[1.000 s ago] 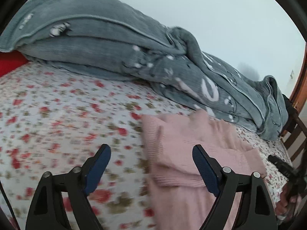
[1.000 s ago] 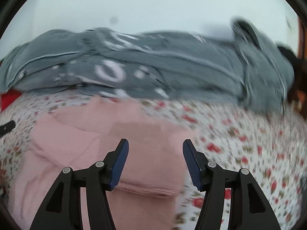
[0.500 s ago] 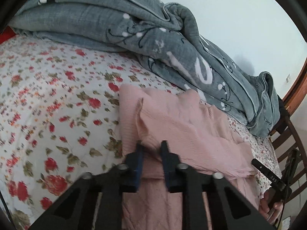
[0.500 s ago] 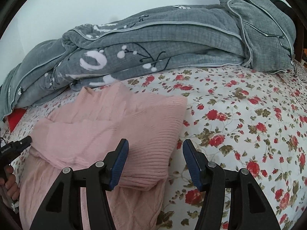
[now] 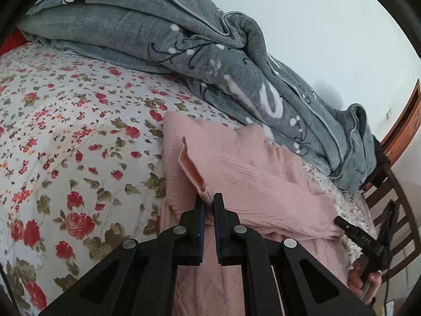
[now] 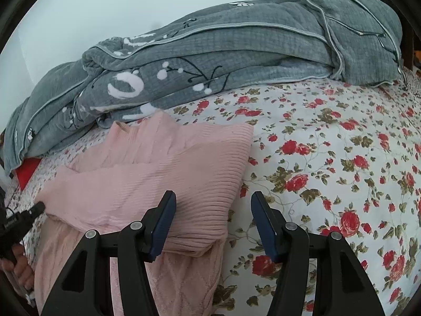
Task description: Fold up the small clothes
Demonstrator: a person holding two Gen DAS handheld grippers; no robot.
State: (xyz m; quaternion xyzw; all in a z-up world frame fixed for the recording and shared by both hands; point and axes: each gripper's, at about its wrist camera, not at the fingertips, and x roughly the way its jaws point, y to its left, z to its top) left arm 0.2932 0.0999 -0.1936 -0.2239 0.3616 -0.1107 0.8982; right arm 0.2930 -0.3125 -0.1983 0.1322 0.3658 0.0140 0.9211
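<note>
We fold the pink knitted sweater (image 5: 252, 173), which lies on the flowered bedsheet (image 5: 65, 137) just in front of the grey quilt (image 5: 163, 36). To do this fold well, we should pinch both near corners equally and carry them together, so the edge stays straight. Our left gripper (image 5: 208, 205) is closed tightly on the folded edge. Our right gripper (image 6: 213, 210) stands half open around the other corner, not pressing it.

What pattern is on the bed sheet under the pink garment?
White bed sheet with red roses and green leaves, clearest in the right wrist view.
</note>
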